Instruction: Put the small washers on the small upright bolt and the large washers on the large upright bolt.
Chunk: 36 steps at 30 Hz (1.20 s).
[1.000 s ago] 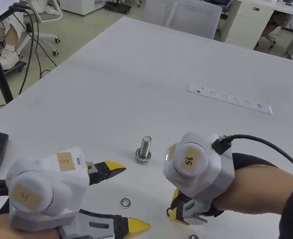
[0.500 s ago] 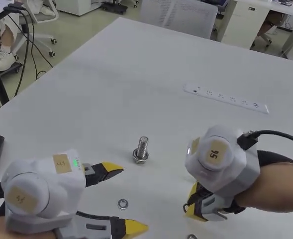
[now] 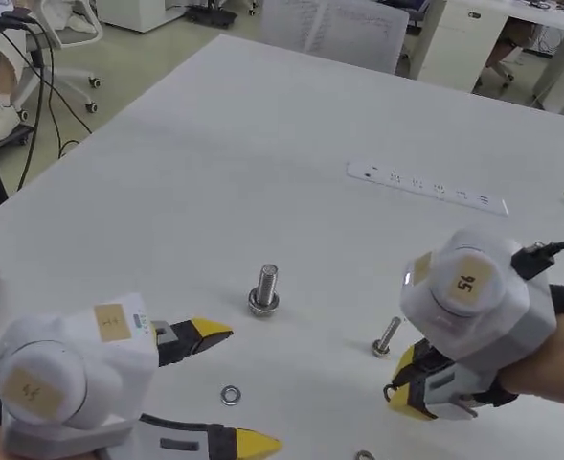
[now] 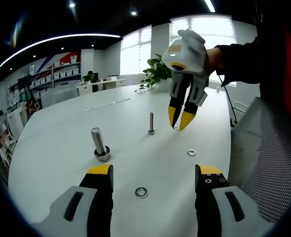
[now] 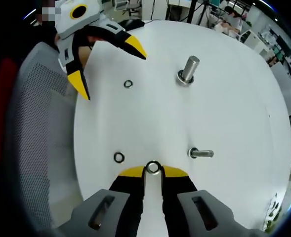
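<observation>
Right claw (image 5: 153, 174) is clamped on a washer (image 5: 153, 167): a small shiny metal ring, pinched right at the yellow tips, its hole facing my camera. Left claw (image 4: 154, 172) is spread wide with nothing in it, tips low over the white surface (image 3: 262, 144).

Counting now: two bolts, three washers. The large bolt (image 3: 264, 290) is a thick grey threaded post, upright on a wider base. Whether a ring already sits at that base, I can't tell. The small bolt (image 3: 387, 336) is thin and pale, and in the left gripper view it stands straight up on its head. Besides the ring I'm holding, two loose ones lie flat on the surface: the second washer (image 4: 141, 192) and the third washer (image 4: 191, 152). All three are bright rings, and I can't tell their sizes apart.

Positions: the held ring is up off the surface with my right claw, and the small bolt is near, just ahead of those tips and off to one side. The third washer lies on the surface close under the right claw. The second washer lies in the gap between my left claw's two open tips, touching neither. The large bolt stands just beyond the left claw, apart from the small bolt. A white power strip (image 3: 425, 187) lies well beyond everything.
</observation>
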Each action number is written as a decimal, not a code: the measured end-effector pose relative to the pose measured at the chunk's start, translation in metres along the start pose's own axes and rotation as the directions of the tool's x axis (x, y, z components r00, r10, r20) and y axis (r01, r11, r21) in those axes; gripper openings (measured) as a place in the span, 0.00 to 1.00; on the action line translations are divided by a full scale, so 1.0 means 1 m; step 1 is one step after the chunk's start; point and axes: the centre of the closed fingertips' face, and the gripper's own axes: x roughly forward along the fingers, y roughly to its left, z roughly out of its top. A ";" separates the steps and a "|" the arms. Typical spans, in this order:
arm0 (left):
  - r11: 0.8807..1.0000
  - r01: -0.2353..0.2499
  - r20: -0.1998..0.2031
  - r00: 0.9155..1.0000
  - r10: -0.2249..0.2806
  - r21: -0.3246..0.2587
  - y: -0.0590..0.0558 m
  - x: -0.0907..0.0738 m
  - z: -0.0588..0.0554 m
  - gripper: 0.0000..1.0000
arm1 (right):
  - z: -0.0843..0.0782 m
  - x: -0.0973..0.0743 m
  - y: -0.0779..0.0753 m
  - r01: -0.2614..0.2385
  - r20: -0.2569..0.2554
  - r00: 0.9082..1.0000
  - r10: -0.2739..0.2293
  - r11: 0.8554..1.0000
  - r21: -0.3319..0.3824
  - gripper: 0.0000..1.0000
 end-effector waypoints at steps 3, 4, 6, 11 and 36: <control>1.000 0.003 -0.001 1.000 -0.003 0.002 -0.001 0.001 0.000 0.66 | -0.003 -0.008 -0.005 0.011 0.010 1.000 -0.012 1.000 0.019 0.14; 1.000 0.003 -0.002 1.000 -0.003 0.004 -0.001 0.001 0.000 0.66 | -0.004 -0.012 -0.006 0.015 0.013 1.000 -0.016 1.000 0.027 0.14; 1.000 0.005 -0.001 1.000 -0.005 0.002 -0.001 0.001 0.001 0.66 | -0.005 -0.016 -0.009 0.024 0.017 1.000 -0.024 0.999 0.034 0.14; 1.000 0.003 0.004 1.000 -0.003 0.002 0.000 0.001 0.002 0.66 | -0.006 -0.029 -0.020 0.056 0.019 0.998 -0.057 0.997 0.044 0.14; 1.000 0.014 0.020 1.000 -0.014 0.000 0.000 0.004 0.004 0.65 | 0.024 -0.052 -0.048 0.118 0.058 0.991 -0.118 0.993 0.003 0.14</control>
